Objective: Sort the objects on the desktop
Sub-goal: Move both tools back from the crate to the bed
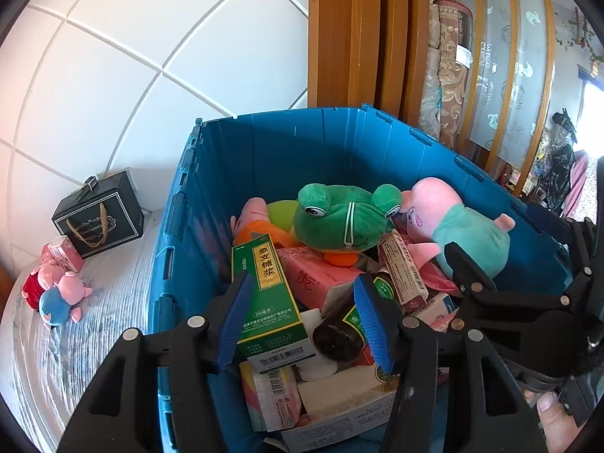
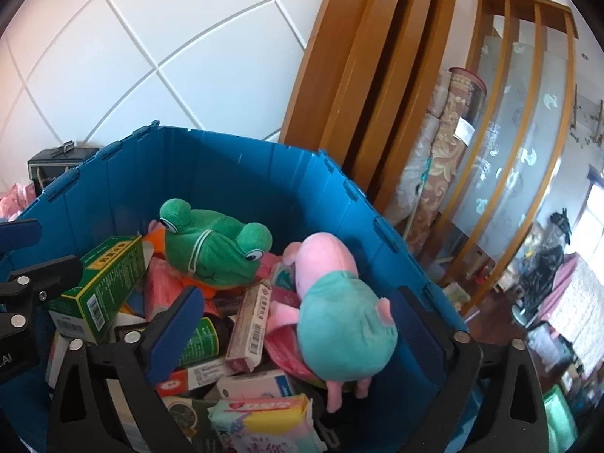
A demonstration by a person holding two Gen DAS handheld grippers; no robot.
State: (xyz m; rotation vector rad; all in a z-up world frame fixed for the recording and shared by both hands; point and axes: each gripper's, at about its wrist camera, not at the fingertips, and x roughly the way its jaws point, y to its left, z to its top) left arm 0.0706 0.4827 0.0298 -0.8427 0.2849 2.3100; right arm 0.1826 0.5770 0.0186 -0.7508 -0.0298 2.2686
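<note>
A blue crate (image 1: 287,158) holds a pile of medicine boxes, tissue packs and plush toys. My left gripper (image 1: 304,277) hovers over the near end of the pile, jaws narrowly apart and pressing on nothing. A green medicine box (image 1: 270,294) lies tilted below them, beside the left pad, with a brown bottle (image 1: 336,336) showing in the gap. My right gripper (image 2: 300,294) stands wide open over the crate (image 2: 234,188). A pink pig plush in a turquoise shirt (image 2: 339,302) lies on the pile between its fingers, free of both pads. A green frog plush (image 2: 211,245) sits behind.
Left of the crate, on a white striped cloth (image 1: 113,321), stand a black gift box (image 1: 100,213), a pink pack (image 1: 62,253) and small pig plushes (image 1: 60,294). A tiled wall, a wooden door frame (image 1: 339,37) and rolled carpets (image 1: 449,68) rise behind the crate.
</note>
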